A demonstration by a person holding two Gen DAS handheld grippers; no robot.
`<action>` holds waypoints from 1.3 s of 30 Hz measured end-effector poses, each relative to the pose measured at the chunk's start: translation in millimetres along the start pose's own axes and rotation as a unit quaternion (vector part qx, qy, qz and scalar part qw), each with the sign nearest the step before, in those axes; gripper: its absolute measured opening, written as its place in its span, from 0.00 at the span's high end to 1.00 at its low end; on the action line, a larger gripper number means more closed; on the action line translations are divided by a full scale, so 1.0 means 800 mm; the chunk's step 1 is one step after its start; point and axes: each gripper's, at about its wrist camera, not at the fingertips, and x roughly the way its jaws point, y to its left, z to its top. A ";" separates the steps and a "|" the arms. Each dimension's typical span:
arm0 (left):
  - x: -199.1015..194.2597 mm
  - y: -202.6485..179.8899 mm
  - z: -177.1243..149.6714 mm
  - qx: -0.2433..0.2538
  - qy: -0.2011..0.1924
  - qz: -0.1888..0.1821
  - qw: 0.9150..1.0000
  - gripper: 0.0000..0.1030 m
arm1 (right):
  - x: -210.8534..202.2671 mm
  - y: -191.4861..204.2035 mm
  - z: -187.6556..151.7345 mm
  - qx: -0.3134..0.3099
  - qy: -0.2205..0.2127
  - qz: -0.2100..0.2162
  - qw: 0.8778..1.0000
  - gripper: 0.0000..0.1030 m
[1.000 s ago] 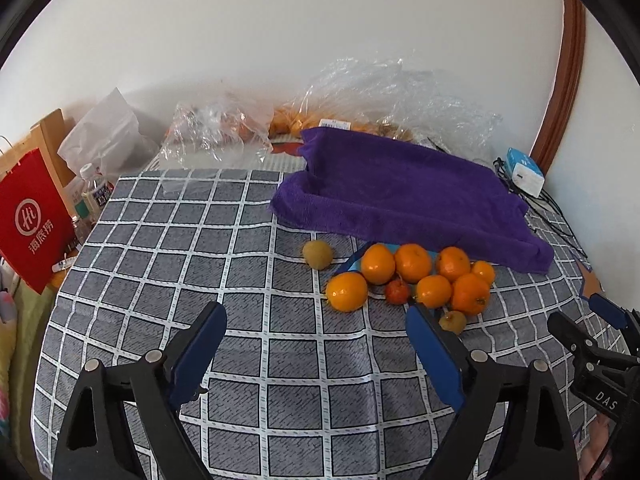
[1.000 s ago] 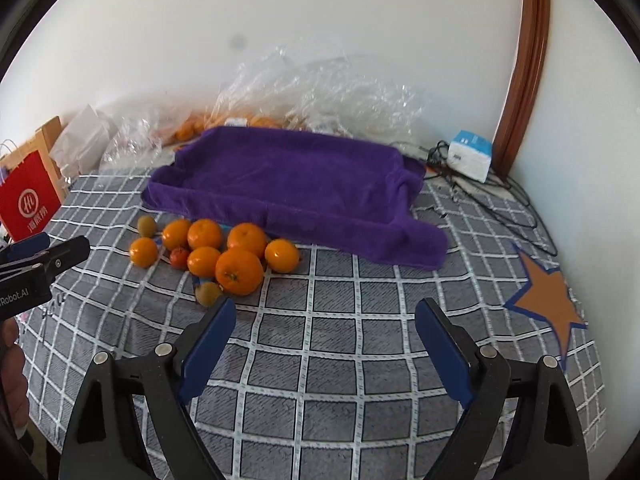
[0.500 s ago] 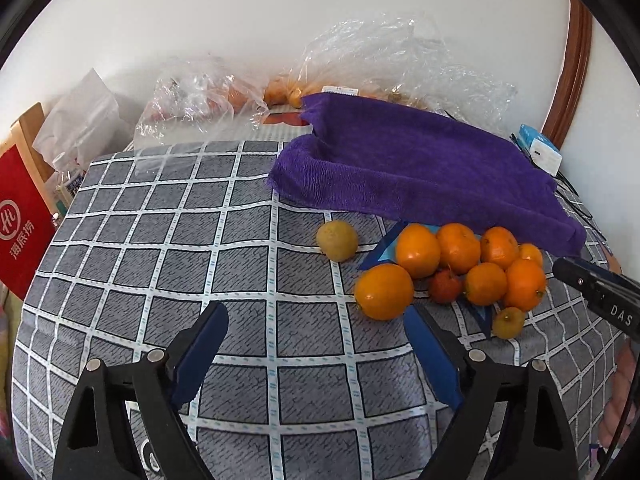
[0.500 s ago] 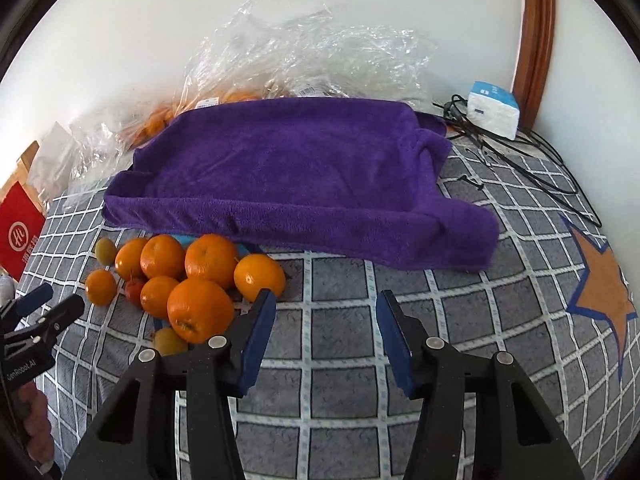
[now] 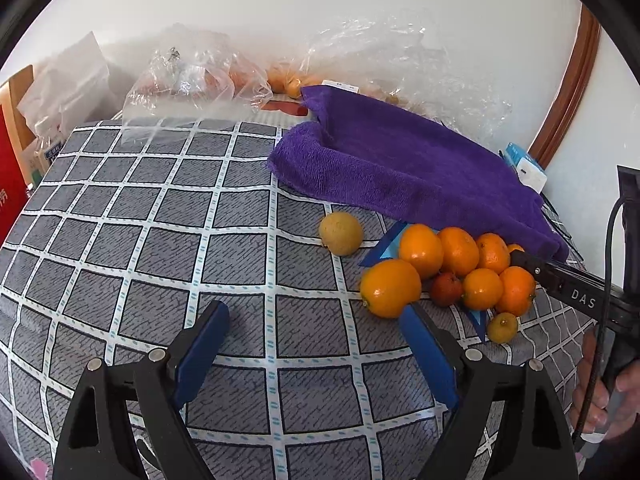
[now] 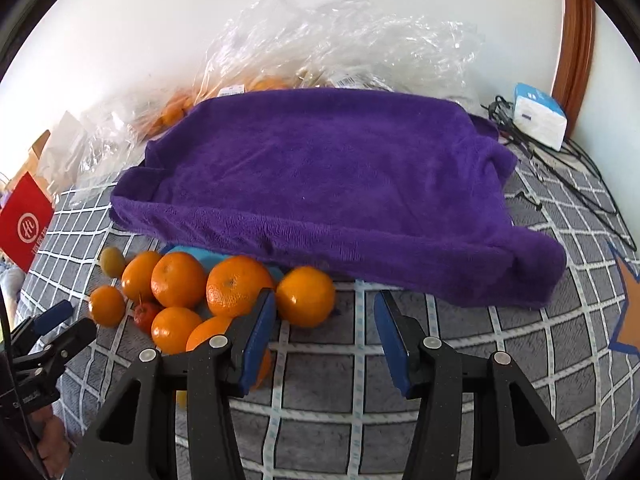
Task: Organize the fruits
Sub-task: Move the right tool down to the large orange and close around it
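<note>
Several oranges [image 5: 460, 252] lie heaped on the checked tablecloth [image 5: 160, 240] by the front edge of a purple towel [image 6: 340, 168]. With them are a small red fruit [image 5: 446, 289], a small yellow fruit [image 5: 502, 327] and, set apart, a round yellow-brown fruit [image 5: 341, 233]. My left gripper [image 5: 313, 310] hovers open over bare cloth, its right fingertip beside the biggest orange [image 5: 390, 288]. My right gripper [image 6: 325, 298] is closing with nothing pressed between its pads. One orange [image 6: 305, 296] sits just ahead of its left fingertip [image 6: 266, 308].
Clear plastic bags [image 6: 320, 40] holding more fruit lie behind the towel against the wall. A red paper bag [image 6: 24, 220] stands at the left table edge. A white box [image 6: 540, 116] and black cables [image 6: 568, 176] are back right. A hand [image 5: 612, 392] holds the right gripper.
Both grippers have come lower and nearer the fruit pile. The right gripper's jaws have narrowed from wide to about half, and it has shifted toward the oranges.
</note>
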 end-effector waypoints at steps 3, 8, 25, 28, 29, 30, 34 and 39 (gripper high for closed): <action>0.000 0.000 -0.001 0.000 -0.001 -0.002 1.000 0.16 | 0.001 0.003 -0.001 -0.005 0.002 0.012 1.000 0.69; -0.002 -0.001 -0.002 -0.004 -0.002 -0.010 1.000 0.16 | -0.012 0.004 -0.011 -0.024 -0.013 -0.013 1.000 0.69; -0.003 -0.009 0.001 -0.005 0.012 -0.025 1.000 0.16 | -0.006 -0.026 -0.026 -0.004 -0.025 -0.008 1.000 0.68; -0.001 -0.022 0.006 -0.003 0.025 -0.028 0.999 0.22 | -0.013 -0.032 -0.033 -0.009 -0.026 -0.013 1.000 0.68; 0.001 -0.029 0.008 0.001 0.029 -0.023 0.999 0.24 | -0.014 -0.034 -0.035 -0.008 -0.026 -0.013 1.000 0.68; 0.003 -0.036 0.010 0.008 0.030 -0.019 0.999 0.27 | -0.015 -0.036 -0.037 -0.007 -0.026 -0.011 1.000 0.68; 0.017 -0.054 0.010 0.020 0.035 0.006 0.999 0.40 | -0.015 -0.044 -0.041 0.002 -0.025 -0.003 1.000 0.68; 0.019 -0.060 0.008 0.034 0.018 0.029 0.999 0.61 | -0.015 -0.045 -0.043 0.003 -0.028 -0.004 1.000 0.68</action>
